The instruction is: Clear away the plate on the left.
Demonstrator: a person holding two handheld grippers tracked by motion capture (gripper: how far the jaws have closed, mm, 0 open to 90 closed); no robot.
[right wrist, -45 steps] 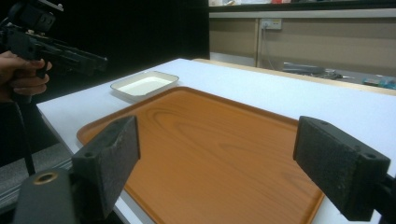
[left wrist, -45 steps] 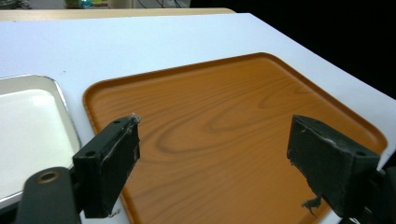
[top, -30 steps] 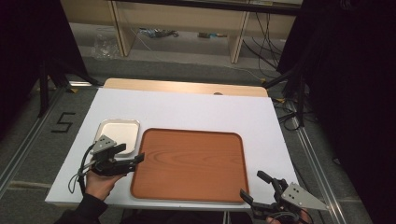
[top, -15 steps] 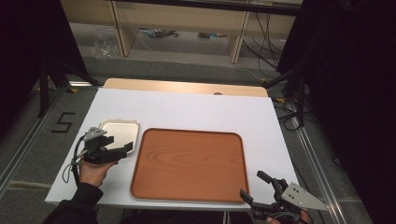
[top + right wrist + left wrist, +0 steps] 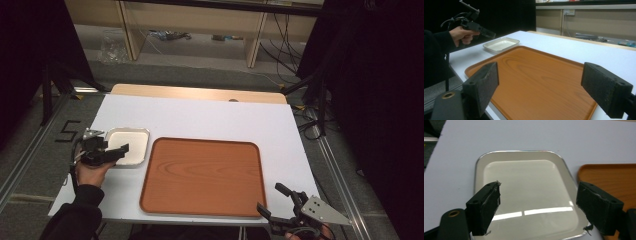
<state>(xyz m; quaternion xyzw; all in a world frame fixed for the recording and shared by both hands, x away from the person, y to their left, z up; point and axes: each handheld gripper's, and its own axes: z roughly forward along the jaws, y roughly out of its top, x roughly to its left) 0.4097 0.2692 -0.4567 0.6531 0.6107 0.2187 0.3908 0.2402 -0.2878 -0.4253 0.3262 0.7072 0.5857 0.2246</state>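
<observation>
On the white worktop [image 5: 210,117], toward its left side, a small white dish [image 5: 128,145] with a shiny metal rim sits just beside the left edge of a big orange-brown wooden tray [image 5: 202,176]. The two look very close, though I cannot tell whether their rims touch. The left gripper [image 5: 111,155] hangs over the near left part of the dish, held in a hand [image 5: 90,172] that comes out of a dark sleeve. From its own camera the jaws stand wide apart, released, with the dish [image 5: 526,195] lying empty below and between them; nothing is pinched. The tray's corner [image 5: 606,173] shows at the right of that view. At the near right corner of the worktop, the right gripper [image 5: 274,200] waits with its jaws also spread, gripping nothing, aimed across the empty tray [image 5: 536,77] toward the dish [image 5: 501,44] and the left gripper [image 5: 487,32] beyond.
</observation>
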